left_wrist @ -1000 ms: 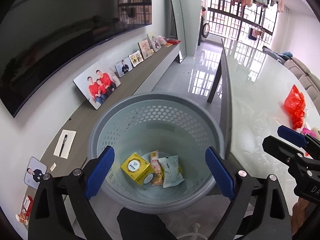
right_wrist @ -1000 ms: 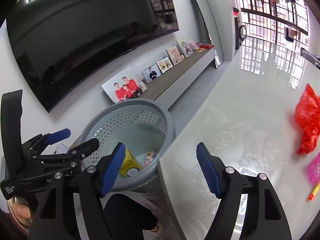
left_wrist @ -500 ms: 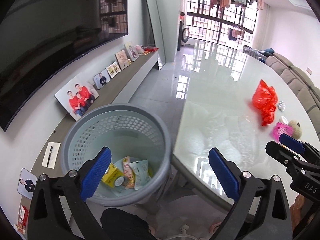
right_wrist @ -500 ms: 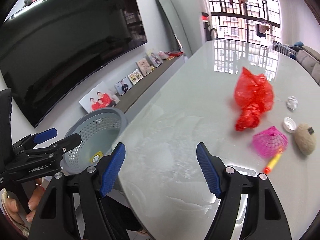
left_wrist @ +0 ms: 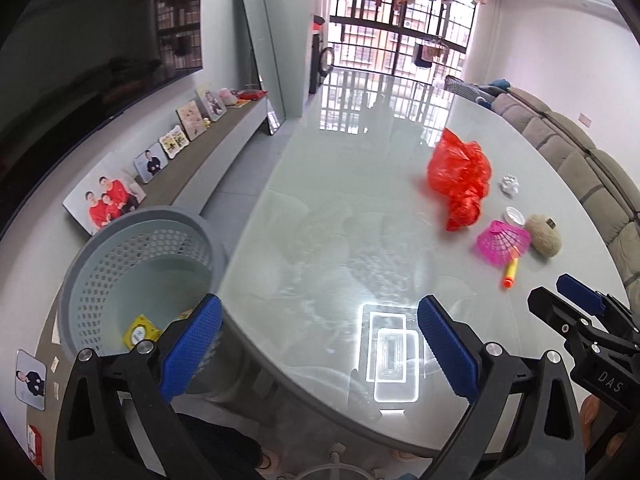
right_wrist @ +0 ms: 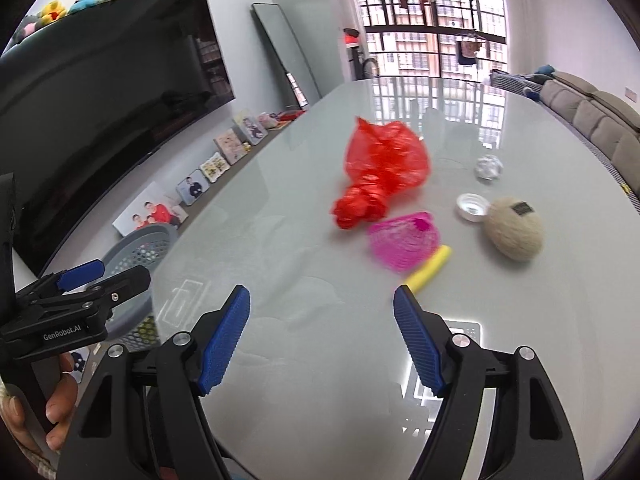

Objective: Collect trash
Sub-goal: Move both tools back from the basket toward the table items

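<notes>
Two grippers, left gripper (left_wrist: 318,344) and right gripper (right_wrist: 322,340), jaws spread and empty above the glass table (right_wrist: 280,208); right should descend squarely, straddling the crumpled red bag (right_wrist: 380,172) mid-table, well apart from the bin (left_wrist: 132,264).

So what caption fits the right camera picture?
Open right gripper faces red plastic bag, pink net and bottle cap on glass table.

Bare surface (right_wrist: 280,200) lies open before the red bag (right_wrist: 380,168). Beyond it, pink net (right_wrist: 404,244), cap (right_wrist: 472,206) and fuzzy ball (right_wrist: 514,228) crowd close together.
</notes>
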`<control>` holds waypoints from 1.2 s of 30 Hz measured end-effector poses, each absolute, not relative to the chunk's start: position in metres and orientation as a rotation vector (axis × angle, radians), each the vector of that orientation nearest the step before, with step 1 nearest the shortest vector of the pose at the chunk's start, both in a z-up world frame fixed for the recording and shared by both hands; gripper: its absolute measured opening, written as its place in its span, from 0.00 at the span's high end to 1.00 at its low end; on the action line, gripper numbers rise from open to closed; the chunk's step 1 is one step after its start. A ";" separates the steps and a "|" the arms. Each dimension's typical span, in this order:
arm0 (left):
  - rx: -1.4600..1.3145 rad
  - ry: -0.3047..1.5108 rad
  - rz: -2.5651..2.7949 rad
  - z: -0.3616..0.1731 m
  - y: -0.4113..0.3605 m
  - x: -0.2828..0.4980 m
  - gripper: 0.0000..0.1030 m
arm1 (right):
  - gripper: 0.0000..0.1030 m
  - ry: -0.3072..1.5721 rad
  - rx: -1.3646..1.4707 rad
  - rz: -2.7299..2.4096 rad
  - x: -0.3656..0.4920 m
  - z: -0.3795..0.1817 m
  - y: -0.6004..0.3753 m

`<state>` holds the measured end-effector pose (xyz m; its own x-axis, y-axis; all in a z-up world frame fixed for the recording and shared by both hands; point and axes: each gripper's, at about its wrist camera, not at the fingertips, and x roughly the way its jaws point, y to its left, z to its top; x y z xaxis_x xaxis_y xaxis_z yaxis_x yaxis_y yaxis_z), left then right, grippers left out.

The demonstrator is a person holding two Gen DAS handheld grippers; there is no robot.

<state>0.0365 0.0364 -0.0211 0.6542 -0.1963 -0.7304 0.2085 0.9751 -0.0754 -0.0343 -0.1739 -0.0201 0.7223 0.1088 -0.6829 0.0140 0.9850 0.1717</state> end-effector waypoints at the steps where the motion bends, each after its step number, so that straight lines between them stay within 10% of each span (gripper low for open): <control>1: 0.021 0.828 -0.237 -0.022 0.030 0.037 0.07 | 0.31 0.762 0.168 0.031 -0.037 -0.021 -0.181; 36: 0.114 0.884 -0.296 -0.037 -0.101 0.068 0.07 | 0.30 0.815 0.167 -0.213 0.015 -0.050 -0.347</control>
<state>0.0685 -0.1007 -0.0373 0.5963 -0.2077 -0.7754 0.3016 0.9531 -0.0234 0.0146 -0.3465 -0.0505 0.6661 -0.1239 -0.7355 0.2523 0.9654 0.0658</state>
